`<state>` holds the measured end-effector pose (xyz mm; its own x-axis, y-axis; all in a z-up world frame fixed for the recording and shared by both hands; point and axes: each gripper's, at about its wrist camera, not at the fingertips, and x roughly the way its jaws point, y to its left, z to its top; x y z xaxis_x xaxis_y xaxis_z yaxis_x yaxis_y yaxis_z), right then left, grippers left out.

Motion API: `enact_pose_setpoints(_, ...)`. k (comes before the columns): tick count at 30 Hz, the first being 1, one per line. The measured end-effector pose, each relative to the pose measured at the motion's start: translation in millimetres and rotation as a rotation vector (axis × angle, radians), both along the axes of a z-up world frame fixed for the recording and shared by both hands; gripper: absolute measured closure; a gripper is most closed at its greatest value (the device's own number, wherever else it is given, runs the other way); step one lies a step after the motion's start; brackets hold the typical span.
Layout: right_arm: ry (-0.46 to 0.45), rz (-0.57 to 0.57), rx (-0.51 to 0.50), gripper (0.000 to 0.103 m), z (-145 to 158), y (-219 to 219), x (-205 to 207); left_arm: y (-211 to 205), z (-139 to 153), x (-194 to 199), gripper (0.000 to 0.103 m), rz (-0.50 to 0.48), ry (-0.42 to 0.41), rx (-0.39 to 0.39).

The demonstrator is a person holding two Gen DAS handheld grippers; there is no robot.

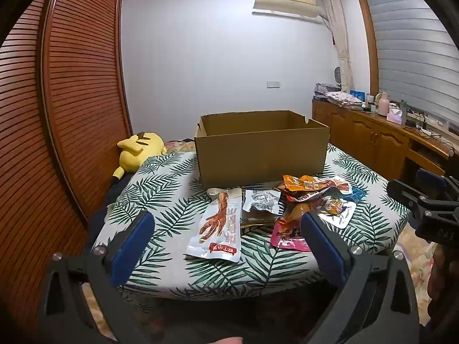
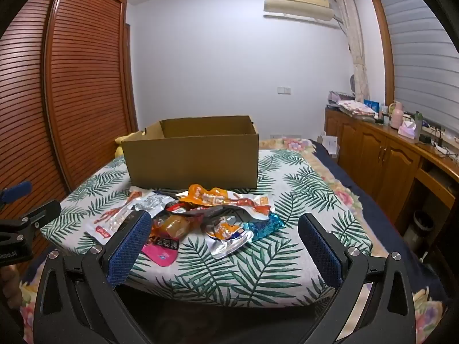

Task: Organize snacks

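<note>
Fingers [image 1: 134,246] of both grippers spread wide and empty, the snack packets [image 2: 200,215] lying ahead beyond their tips.

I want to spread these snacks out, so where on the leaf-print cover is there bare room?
Free: left of the chicken-foot packet toward the plush, and right of the blue packet. Crowded: the snack pile before the cardboard box.

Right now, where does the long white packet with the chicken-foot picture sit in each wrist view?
Left wrist view: the chicken-foot packet lies just left of centre, in front of the cardboard box, at the left end of the snack pile.
Right wrist view: it lies left of centre, partly hidden behind the right gripper's left finger.
Shared landmark: the open cardboard box on the leaf-print cloth, directly behind the pile in both.
</note>
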<state>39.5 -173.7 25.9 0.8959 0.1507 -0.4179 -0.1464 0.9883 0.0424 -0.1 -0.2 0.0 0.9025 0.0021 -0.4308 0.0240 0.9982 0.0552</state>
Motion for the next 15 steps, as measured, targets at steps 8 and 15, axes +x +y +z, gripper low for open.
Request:
enact_pose_setpoints(8, -0.007, 0.001, -0.001, 0.0, -1.0, -0.1, 0.0, 1.0, 1.1, -0.7, 0.0, 0.003, -0.004, -0.002)
enact_pose_setpoints(15, -0.006, 0.0, 0.001, 0.0, -2.6, -2.2, 0.3, -0.8, 2.6, 0.4, 0.0, 0.005, -0.004, -0.004)
